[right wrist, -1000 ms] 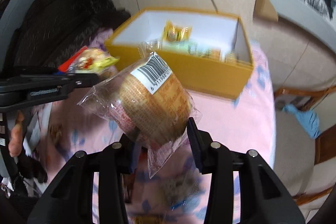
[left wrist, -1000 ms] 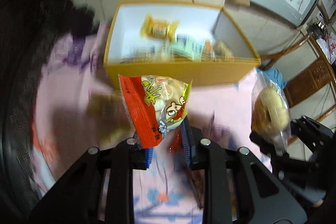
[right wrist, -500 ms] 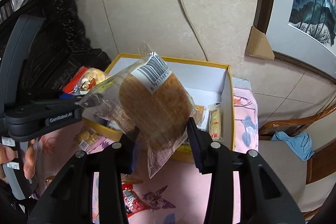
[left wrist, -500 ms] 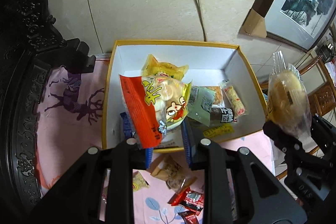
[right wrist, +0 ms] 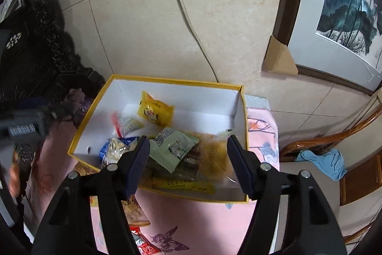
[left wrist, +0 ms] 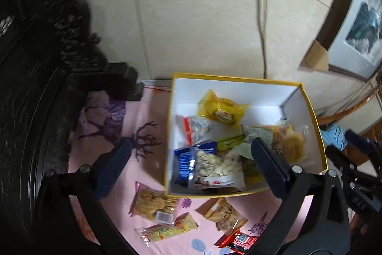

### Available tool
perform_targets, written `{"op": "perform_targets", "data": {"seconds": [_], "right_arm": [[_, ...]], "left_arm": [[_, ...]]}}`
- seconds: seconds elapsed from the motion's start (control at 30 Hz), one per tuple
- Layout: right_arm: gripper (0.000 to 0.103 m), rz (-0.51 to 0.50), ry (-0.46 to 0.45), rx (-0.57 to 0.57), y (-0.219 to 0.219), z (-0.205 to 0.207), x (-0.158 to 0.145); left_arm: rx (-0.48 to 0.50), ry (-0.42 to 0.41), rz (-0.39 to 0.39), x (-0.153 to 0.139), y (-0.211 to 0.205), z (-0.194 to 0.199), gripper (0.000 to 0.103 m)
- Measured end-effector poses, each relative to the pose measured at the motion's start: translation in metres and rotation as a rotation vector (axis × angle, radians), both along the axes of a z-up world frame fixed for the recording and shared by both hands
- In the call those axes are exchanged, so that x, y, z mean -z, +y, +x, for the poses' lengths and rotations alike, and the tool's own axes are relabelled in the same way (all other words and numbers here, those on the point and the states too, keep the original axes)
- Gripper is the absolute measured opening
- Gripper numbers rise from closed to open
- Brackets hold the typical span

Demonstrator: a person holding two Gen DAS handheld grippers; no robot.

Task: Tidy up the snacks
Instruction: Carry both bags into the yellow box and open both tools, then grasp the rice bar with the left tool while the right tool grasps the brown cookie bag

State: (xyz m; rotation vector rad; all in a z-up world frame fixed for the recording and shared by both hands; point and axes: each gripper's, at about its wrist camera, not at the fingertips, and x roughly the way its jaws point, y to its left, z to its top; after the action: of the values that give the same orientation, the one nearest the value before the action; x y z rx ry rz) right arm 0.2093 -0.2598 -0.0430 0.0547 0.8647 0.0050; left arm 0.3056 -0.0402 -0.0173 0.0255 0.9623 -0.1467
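Observation:
A yellow box (left wrist: 170, 135) with a white inside stands on the pink cloth and holds several snack packets. The orange-and-white snack bag (left wrist: 197, 129) lies in its left part. The round cake in clear wrap (left wrist: 294, 143) lies at its right side; it also shows in the right wrist view (right wrist: 212, 157). My left gripper (left wrist: 191, 166) is open and empty above the box's near left corner. My right gripper (right wrist: 188, 164) is open and empty above the box's near side. The box also shows in the right wrist view (right wrist: 172, 81).
Loose snack packets (left wrist: 152, 203) lie on the pink cloth (left wrist: 143, 126) in front of the box. Dark carved furniture (left wrist: 35, 63) stands at the left. A tiled wall with a socket and cable (right wrist: 186, 16) is behind. A wooden chair with a blue cloth (right wrist: 322, 163) is at the right.
Both grippers have opened. The orange snack bag and the wrapped round cake have dropped into the box. Both grippers have lifted a little.

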Motion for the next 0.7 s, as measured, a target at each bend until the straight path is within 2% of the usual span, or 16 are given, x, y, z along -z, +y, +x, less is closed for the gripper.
{"op": "perform_targets", "data": {"seconds": [0.1,0.2,0.33,0.4,0.53,0.63,0.7], "right_arm": [[0.067,0.035,0.023,-0.027,0.006,-0.005,0.005],[0.067,0.014,0.025,-0.082,0.020,-0.014,0.005],[0.067,-0.005,0.044,-0.115,0.030,-0.022,0.010],[0.067,0.022,0.060,-0.117,0.031,-0.028,0.013],[0.067,0.090,0.097,-0.163,0.043,-0.040,0.026],[0.067,0.086,0.170,-0.226,0.070,-0.047,0.059],[0.067,0.090,0.212,-0.259,0.086,-0.047,0.081]], "left_arm": [[-0.025,0.012,-0.012,-0.001,0.016,-0.004,0.101],[-0.040,0.005,0.004,0.000,0.033,-0.016,0.101],[-0.047,0.014,0.085,0.011,0.050,-0.030,0.101],[-0.069,0.017,0.110,0.017,0.059,-0.040,0.101],[-0.100,0.034,0.111,0.036,0.071,-0.074,0.101],[-0.083,0.067,0.132,0.060,0.069,-0.098,0.101],[-0.068,0.083,0.117,0.075,0.068,-0.112,0.101]]}}
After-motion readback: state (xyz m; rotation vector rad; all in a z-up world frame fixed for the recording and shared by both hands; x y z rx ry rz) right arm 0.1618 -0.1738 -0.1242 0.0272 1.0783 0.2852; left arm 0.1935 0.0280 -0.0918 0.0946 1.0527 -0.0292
